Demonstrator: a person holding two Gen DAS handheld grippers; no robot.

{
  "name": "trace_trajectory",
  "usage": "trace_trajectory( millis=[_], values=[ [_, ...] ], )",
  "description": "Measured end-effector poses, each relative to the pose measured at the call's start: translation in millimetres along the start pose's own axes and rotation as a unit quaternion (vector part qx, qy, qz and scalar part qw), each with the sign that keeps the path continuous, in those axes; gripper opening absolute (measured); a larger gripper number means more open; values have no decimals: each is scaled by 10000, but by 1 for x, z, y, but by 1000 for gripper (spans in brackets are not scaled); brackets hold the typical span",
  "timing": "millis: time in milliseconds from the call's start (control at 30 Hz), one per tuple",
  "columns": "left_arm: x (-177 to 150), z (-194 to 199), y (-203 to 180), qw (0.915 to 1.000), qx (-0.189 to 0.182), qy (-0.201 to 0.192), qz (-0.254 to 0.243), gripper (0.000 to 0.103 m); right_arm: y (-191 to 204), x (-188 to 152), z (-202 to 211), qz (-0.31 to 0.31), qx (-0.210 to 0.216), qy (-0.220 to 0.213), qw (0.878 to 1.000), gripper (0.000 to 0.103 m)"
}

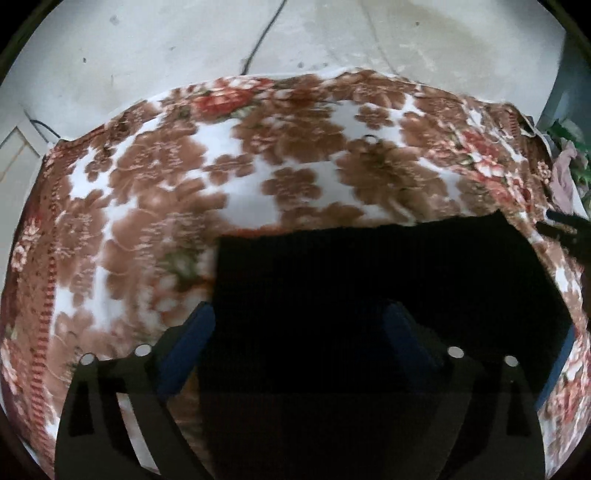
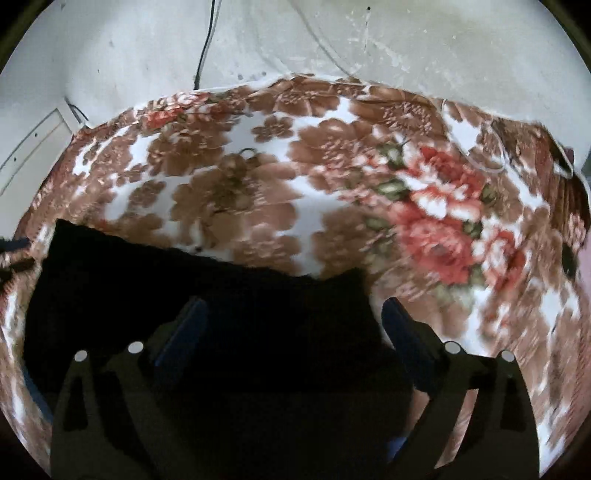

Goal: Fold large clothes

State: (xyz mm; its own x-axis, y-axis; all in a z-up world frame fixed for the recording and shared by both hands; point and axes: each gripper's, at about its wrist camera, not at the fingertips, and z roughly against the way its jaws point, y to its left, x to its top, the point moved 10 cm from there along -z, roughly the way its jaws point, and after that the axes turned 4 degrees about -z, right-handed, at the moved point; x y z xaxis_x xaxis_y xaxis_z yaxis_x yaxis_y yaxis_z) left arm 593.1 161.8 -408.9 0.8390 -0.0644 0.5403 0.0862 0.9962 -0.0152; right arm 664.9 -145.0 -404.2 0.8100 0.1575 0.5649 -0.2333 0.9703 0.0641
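A black garment (image 1: 369, 273) lies folded flat on a brown and red floral blanket (image 1: 221, 166). In the left wrist view my left gripper (image 1: 299, 325) is open, its blue-padded fingers (image 1: 192, 339) wide apart over the garment's left edge. In the right wrist view the same garment (image 2: 207, 288) fills the lower left, and my right gripper (image 2: 295, 321) is open over its right corner. Neither gripper holds cloth. The right gripper's tip (image 1: 561, 229) shows at the right edge of the left view.
The blanket (image 2: 332, 184) covers a bed against a stained pale wall (image 1: 184, 37). A black cable (image 1: 266, 29) hangs down the wall. A small ring (image 1: 370, 139) lies on the blanket. Pink and green cloth (image 1: 565, 166) lies at the far right.
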Motion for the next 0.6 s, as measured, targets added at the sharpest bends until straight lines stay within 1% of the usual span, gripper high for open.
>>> trace_trajectory(
  millis=[33, 100, 167, 267, 333, 367, 400, 433, 500, 567, 600],
  values=[
    [0, -6, -14, 10000, 18, -60, -13, 97, 10, -4, -3, -19, -18, 27, 10000, 98],
    [0, -19, -32, 9998, 162, -93, -35, 97, 32, -13, -14, -99, -63, 117, 9999, 98],
    [-3, -30, -46, 9995, 300, -86, -24, 97, 45, -19, -22, -166, -118, 127, 9997, 98],
    [-8, -51, -57, 9991, 416, 10, -86, 97, 56, -30, -41, -6, -319, 147, 9994, 98],
    [-15, -64, -51, 9991, 405, 136, -23, 97, 49, -38, -51, 48, -454, 231, 9987, 98],
    [-19, -67, -44, 9993, 348, 163, 44, 98, 45, -40, -52, 29, -447, 234, 9987, 98],
    [-22, -68, -40, 9994, 270, 165, 103, 98, 40, -43, -53, 13, -458, 234, 9987, 98],
    [-25, -68, -32, 9996, 94, 158, 228, 98, 33, -45, -53, 21, -501, 229, 9985, 98],
    [-34, -70, -17, 9989, -8, 229, 410, 99, 23, -48, -52, 97, -528, 200, 9984, 98],
    [-39, -67, -1, 9987, 25, 213, 467, 99, 16, -50, -50, 138, -553, 189, 9982, 98],
    [-41, -65, 9, 9989, 146, 177, 414, 99, 13, -50, -50, 154, -560, 178, 9982, 98]
  ],
)
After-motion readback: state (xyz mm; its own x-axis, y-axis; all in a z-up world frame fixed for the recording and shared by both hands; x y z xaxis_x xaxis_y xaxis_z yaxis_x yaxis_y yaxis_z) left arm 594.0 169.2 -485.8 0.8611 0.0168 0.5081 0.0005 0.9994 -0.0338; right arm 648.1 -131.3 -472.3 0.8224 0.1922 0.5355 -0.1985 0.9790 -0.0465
